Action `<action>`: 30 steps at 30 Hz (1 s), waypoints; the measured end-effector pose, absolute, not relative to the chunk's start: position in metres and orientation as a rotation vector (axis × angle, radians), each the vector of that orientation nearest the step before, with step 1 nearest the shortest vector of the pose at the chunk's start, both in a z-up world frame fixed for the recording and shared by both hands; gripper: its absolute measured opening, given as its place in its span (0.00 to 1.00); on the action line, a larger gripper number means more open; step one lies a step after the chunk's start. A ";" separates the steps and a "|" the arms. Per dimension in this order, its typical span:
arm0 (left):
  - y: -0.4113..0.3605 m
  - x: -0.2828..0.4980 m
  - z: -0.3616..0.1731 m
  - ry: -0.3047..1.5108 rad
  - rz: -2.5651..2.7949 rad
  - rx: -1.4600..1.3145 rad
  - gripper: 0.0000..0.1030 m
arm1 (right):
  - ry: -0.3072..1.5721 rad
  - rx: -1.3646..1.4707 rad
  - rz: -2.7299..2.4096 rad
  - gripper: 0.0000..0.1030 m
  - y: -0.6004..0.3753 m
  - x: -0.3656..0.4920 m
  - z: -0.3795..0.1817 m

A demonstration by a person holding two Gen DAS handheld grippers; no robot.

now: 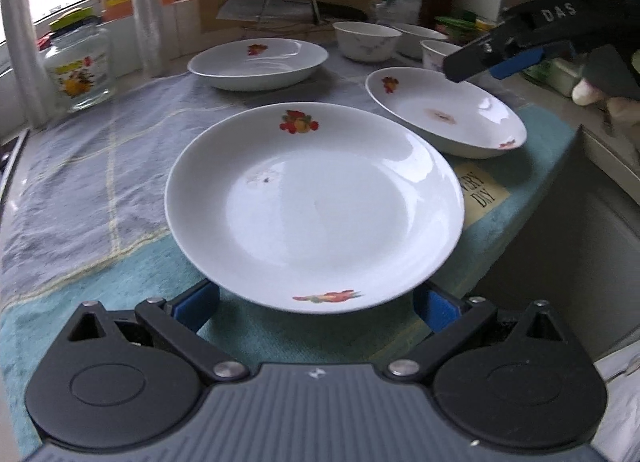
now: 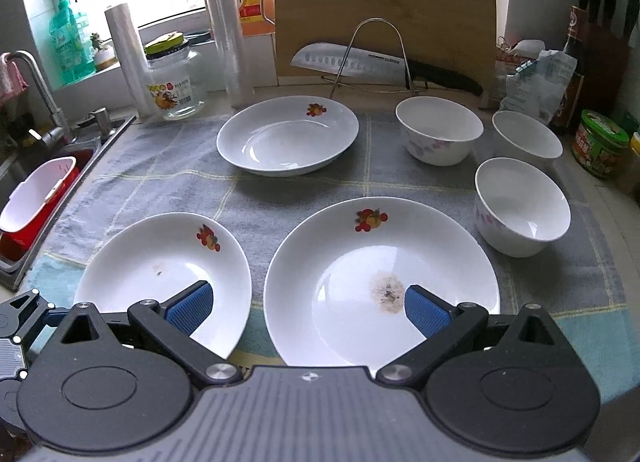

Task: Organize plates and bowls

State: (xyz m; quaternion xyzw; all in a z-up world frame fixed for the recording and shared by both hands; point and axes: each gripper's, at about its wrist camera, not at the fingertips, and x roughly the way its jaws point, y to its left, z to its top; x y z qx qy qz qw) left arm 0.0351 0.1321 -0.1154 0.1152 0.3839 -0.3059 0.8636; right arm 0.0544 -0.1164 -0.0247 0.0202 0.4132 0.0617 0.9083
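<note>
Three white plates with fruit prints lie on a grey-blue towel (image 2: 160, 174). The near-left plate (image 1: 312, 206) (image 2: 160, 274) sits in front of my open left gripper (image 1: 316, 306), whose blue pads flank its near rim. The stained plate (image 2: 380, 282) (image 1: 444, 110) lies under my open right gripper (image 2: 308, 310), which hovers above its near rim. The right gripper also shows in the left wrist view (image 1: 496, 62). The far plate (image 2: 288, 138) (image 1: 256, 62) lies behind. Three white bowls (image 2: 440, 130) (image 2: 528, 138) (image 2: 520, 206) stand at the right.
A glass jar (image 2: 176, 78), plastic rolls (image 2: 128, 58), a cutting board (image 2: 384, 10) and a knife on a wire rack (image 2: 380, 62) stand along the back. A sink with a tap (image 2: 40, 94) lies left. Bottles and a green-lidded jar (image 2: 600, 142) stand right.
</note>
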 end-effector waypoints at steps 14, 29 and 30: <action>0.134 0.041 -0.119 0.766 -0.701 0.309 1.00 | 0.838 0.015 0.236 1.00 -0.088 0.057 -0.018; 0.137 0.037 -0.121 0.722 -0.696 0.292 1.00 | 0.929 -0.100 0.586 1.00 -0.066 0.120 -0.036; 0.137 0.037 -0.121 0.722 -0.705 0.296 1.00 | 0.939 -0.110 0.607 1.00 -0.063 0.122 -0.038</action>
